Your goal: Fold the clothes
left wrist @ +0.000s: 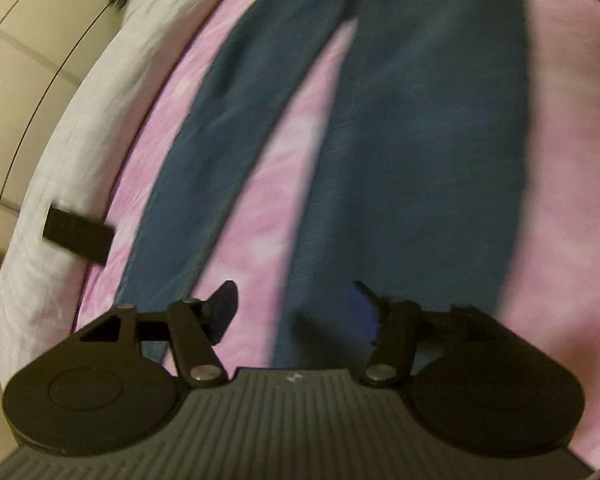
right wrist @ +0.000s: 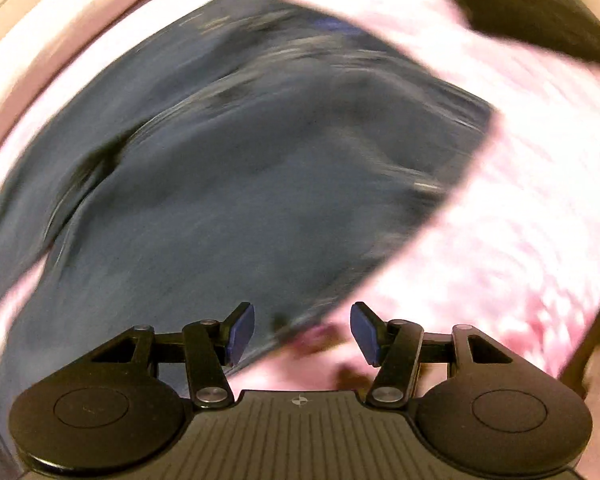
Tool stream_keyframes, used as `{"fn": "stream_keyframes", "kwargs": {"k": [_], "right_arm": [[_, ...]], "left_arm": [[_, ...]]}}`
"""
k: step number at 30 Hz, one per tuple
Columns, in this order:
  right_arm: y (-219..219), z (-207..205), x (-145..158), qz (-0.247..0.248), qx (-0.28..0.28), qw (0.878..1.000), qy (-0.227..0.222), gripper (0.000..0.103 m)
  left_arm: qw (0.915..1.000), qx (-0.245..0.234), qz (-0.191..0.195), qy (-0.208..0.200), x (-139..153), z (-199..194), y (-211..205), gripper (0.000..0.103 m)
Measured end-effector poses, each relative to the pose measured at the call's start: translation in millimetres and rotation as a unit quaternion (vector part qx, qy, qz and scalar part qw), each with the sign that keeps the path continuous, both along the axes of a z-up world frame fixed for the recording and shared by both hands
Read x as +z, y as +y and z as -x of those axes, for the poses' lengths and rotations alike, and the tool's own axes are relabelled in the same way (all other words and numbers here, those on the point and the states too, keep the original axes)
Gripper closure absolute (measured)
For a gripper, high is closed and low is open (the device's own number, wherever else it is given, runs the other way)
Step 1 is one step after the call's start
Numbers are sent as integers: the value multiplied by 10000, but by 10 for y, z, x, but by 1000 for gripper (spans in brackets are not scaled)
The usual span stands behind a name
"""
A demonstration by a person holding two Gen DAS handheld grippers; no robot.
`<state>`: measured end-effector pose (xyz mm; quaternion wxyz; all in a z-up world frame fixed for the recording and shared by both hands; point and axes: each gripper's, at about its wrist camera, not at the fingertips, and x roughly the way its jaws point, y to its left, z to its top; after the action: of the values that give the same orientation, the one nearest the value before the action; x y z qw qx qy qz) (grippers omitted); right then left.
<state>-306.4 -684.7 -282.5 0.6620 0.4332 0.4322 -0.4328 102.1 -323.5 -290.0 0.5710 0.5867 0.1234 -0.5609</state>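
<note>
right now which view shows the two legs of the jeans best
The left wrist view: the jeans lie spread on the pink sheet, both legs apart with a gap between. The right wrist view shows only a smeared, blurred stretch of denim.

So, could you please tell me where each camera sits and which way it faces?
Left wrist: on the left hand-held gripper, looking steeply down at the jeans' legs on a pink sheet; its open fingers show.
Right wrist: on the right hand-held gripper, looking down at the jeans' blurred upper part; open fingers show.
Shared: jeans, pink sheet.
</note>
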Motion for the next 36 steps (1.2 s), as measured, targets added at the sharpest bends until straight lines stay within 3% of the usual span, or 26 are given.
{"fn": "stream_keyframes", "kwargs": {"k": [4,7,11,14,19,25,27,29,31,36], "right_arm": [[-374,415,-104,37,-763,9962,-420,46],[-689,573,-242,73,-970,9925,-740,46],[-1018,687,-372,-46,-1151,9863,-1183,46],[-1154,717,-410,-133,-1126,9834,-1419,46],[-1192,767,-435,-203,-1245,9794,-1575,46],[-1135,801,-484,-87,-1338,9759,-1724,46],[-1133,836,-519,-67,-1482,9708,-1884,46],[-1134,879,-553,-50,-1616,9651,-2059,46],[-1139,953,-582,-59,-1742,9579,-2283,48],[-1139,1108,-597,24,-1706,9547,-2437,55]], "left_arm": [[9992,-255,-288,-120,-178,621,184,44],[9987,167,-230,-430,-284,808,165,46],[9959,506,-441,-606,-250,895,106,45],[9942,385,-716,-700,-249,994,171,45],[9864,256,-1024,-1258,-434,930,376,43],[9765,269,-1057,-1861,-590,677,524,47],[9765,258,-1051,-1866,-622,651,519,54],[9779,335,-1104,-1745,-630,657,503,78],[9791,414,-1157,-1622,-638,663,486,89],[9802,613,-1226,-1431,-611,648,445,95]]}}
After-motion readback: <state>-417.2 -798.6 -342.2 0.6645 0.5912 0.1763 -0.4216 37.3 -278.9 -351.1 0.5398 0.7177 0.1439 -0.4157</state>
